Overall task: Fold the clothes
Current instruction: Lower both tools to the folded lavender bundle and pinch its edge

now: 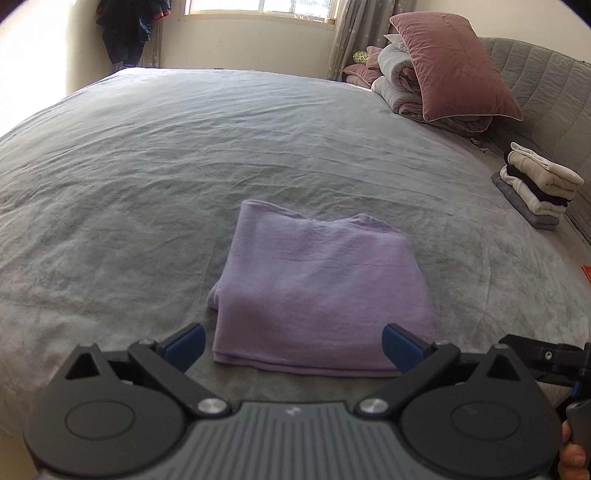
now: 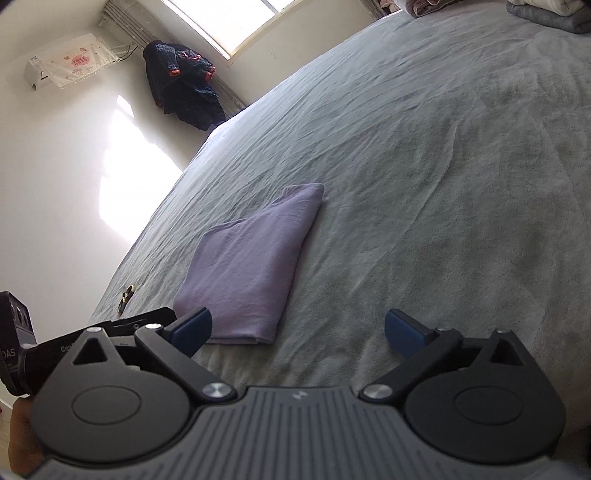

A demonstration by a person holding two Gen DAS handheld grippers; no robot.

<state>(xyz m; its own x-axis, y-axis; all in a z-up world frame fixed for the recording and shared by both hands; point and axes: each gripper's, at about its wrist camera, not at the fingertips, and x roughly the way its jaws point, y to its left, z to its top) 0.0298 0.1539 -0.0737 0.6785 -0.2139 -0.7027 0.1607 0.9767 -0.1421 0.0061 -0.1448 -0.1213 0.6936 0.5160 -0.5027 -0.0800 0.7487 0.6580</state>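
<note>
— Your left gripper (image 1: 293, 345) sat closest to its lens; how were its fingers?

— Released. Your blue pads (image 1: 186, 343) stood wide apart and held nothing. The folded lilac garment (image 1: 317, 291) lay flat on the grey bedsheet (image 1: 147, 166) just ahead of them, its near hem reaching in between the two fingertips, with the right pad overlapping the hem's corner in view. I couldn't tell whether that pad touched the cloth.

— And your right gripper (image 2: 297, 330)?

— Also spread open and empty. From there the same lilac garment (image 2: 247, 266) lay ahead and toward the left finger (image 2: 192, 330), whose pad overlapped its near corner; the right finger had only bare sheet (image 2: 443, 184) before it.

— What else did you have beyond the fingertips?

— Far ahead and to the right of your left fingers, a stack of folded clothes (image 1: 539, 188) in cream, dark and grey sat beside the padded headboard (image 1: 546, 85). Further back a pink pillow (image 1: 454, 66) leaned on folded quilts (image 1: 402, 88). Dark clothing (image 2: 181, 81) hung on the wall near the window (image 2: 236, 22), well beyond the bed's far edge.
</note>
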